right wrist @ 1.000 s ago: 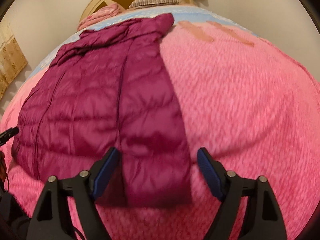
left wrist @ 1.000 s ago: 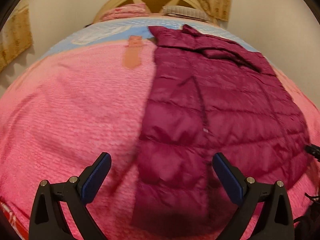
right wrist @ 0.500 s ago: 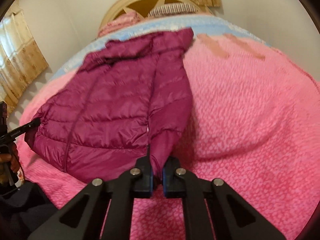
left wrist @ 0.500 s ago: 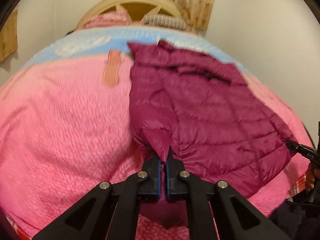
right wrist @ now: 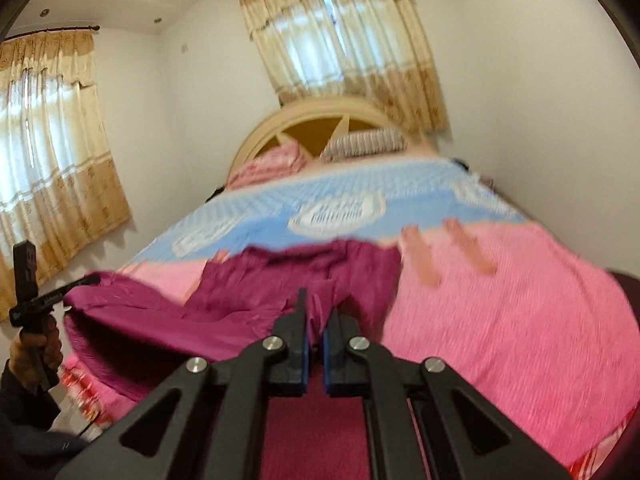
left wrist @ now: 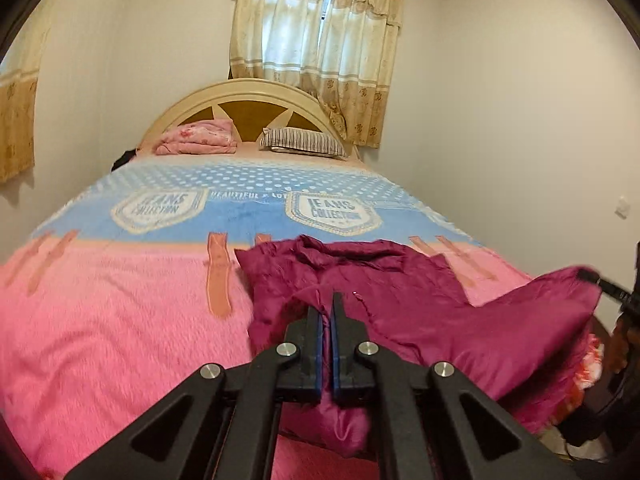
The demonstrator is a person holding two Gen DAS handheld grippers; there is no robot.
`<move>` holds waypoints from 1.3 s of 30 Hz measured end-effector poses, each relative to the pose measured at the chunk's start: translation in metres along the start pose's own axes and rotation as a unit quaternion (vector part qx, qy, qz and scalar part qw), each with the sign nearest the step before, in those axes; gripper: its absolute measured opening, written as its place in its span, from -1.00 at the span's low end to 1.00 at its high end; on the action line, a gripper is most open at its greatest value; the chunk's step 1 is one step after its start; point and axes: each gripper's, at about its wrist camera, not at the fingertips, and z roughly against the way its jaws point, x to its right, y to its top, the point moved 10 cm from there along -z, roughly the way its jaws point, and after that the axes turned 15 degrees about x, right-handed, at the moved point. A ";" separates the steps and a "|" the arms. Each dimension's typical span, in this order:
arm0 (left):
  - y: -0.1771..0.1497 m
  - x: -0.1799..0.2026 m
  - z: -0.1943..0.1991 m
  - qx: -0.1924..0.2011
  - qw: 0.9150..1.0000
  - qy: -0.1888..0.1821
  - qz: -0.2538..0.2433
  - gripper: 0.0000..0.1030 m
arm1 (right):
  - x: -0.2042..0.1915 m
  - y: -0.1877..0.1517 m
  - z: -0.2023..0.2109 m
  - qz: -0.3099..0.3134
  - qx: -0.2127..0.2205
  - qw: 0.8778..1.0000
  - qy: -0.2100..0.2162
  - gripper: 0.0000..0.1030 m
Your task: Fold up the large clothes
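The left gripper (left wrist: 327,312) is clamped on one hem corner of the maroon quilted down jacket (left wrist: 420,300); the right gripper (right wrist: 314,312) is clamped on the other. Both corners are raised above the near edge of the bed with the pink fleece blanket (left wrist: 100,320), so the lower half hangs free of the cover. The collar end rests mid-bed, near the blue band. Judgement: a hem-to-collar fold is in hand, and the paired grip keeps the hem level.
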 end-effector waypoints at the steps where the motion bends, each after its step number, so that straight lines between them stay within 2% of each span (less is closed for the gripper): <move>1: -0.002 -0.004 -0.018 -0.004 1.000 0.004 -0.002 -0.96 | 0.003 0.003 -0.015 0.001 0.005 1.000 -0.004 -0.88; 4: -0.012 -0.023 -0.075 -0.022 0.999 0.026 -0.011 -0.96 | 0.016 0.004 -0.066 -0.001 0.008 1.000 -0.024 -0.88; 6: -0.017 -0.036 -0.109 -0.028 0.999 0.042 -0.017 -0.96 | 0.028 -0.002 -0.108 -0.031 -0.002 0.999 -0.036 -0.88; 10: -0.016 -0.051 -0.150 -0.013 0.997 0.074 -0.018 -0.88 | 0.045 -0.006 -0.172 -0.053 -0.018 0.997 -0.055 -0.88; 12: -0.021 -0.058 -0.168 -0.026 0.995 0.096 -0.015 -0.84 | 0.052 -0.008 -0.193 -0.059 -0.022 0.996 -0.060 -0.88; 13: -0.023 -0.064 -0.180 -0.034 0.992 0.119 -0.016 -0.66 | 0.055 -0.010 -0.198 -0.060 -0.021 0.996 -0.065 -0.88; 14: -0.026 -0.072 -0.191 -0.038 0.987 0.153 -0.027 -0.19 | 0.059 -0.012 -0.210 -0.061 -0.023 0.995 -0.072 -0.88; 15: -0.026 -0.078 -0.199 -0.032 0.982 0.182 -0.039 0.14 | 0.063 -0.014 -0.221 -0.061 -0.025 0.995 -0.080 -0.88; 16: -0.025 -0.085 -0.203 -0.023 0.978 0.205 -0.043 0.73 | 0.067 -0.016 -0.228 -0.060 -0.027 0.994 -0.086 -0.88; 17: -0.021 -0.092 -0.207 -0.007 0.973 0.228 -0.043 0.91 | 0.069 -0.020 -0.238 -0.055 -0.033 0.994 -0.092 -0.88; 19: -0.015 -0.103 -0.217 0.011 0.967 0.250 -0.036 0.91 | 0.074 -0.027 -0.256 -0.049 -0.040 0.992 -0.106 -0.88; 22: -0.010 -0.121 -0.228 0.007 0.958 0.286 -0.003 0.91 | 0.084 -0.032 -0.277 -0.038 -0.044 0.991 -0.124 -0.86; 23: -0.008 -0.121 -0.229 0.012 0.958 0.287 0.005 0.91 | 0.088 -0.034 -0.284 -0.033 -0.046 0.990 -0.130 -0.86; 24: -0.007 -0.119 -0.229 0.016 0.958 0.286 0.006 0.91 | 0.091 -0.035 -0.290 -0.028 -0.050 0.989 -0.139 -0.76; 25: -0.005 -0.116 -0.229 0.019 0.955 0.297 -0.002 0.91 | 0.094 -0.035 -0.294 -0.029 -0.054 0.987 -0.146 -0.61; 27: 0.000 -0.112 -0.222 0.025 0.942 0.333 -0.032 0.91 | 0.097 -0.032 -0.296 -0.035 -0.052 0.985 -0.161 0.47; 28: 0.004 -0.109 -0.215 0.037 0.935 0.350 -0.047 0.91 | 0.096 -0.025 -0.290 -0.039 -0.033 0.985 -0.164 0.65; 29: 0.011 -0.107 -0.207 0.057 0.930 0.359 -0.057 0.91 | 0.092 -0.017 -0.283 -0.034 -0.014 0.986 -0.163 0.73; 31: 0.019 -0.098 -0.191 0.092 0.927 0.358 -0.062 0.91 | 0.076 -0.013 -0.275 0.003 -0.009 0.986 -0.167 0.73; 34: 0.022 -0.078 -0.186 0.107 0.930 0.344 -0.072 0.91 | 0.043 -0.019 -0.266 0.021 -0.012 0.990 -0.136 0.73; 37: 0.011 -0.049 -0.194 0.097 0.940 0.310 -0.104 0.92 | 0.001 -0.037 -0.263 0.054 -0.027 0.993 -0.099 0.72; 39: -0.002 -0.030 -0.210 0.082 0.943 0.292 -0.140 0.93 | -0.021 -0.055 -0.269 0.095 -0.045 0.991 -0.084 0.71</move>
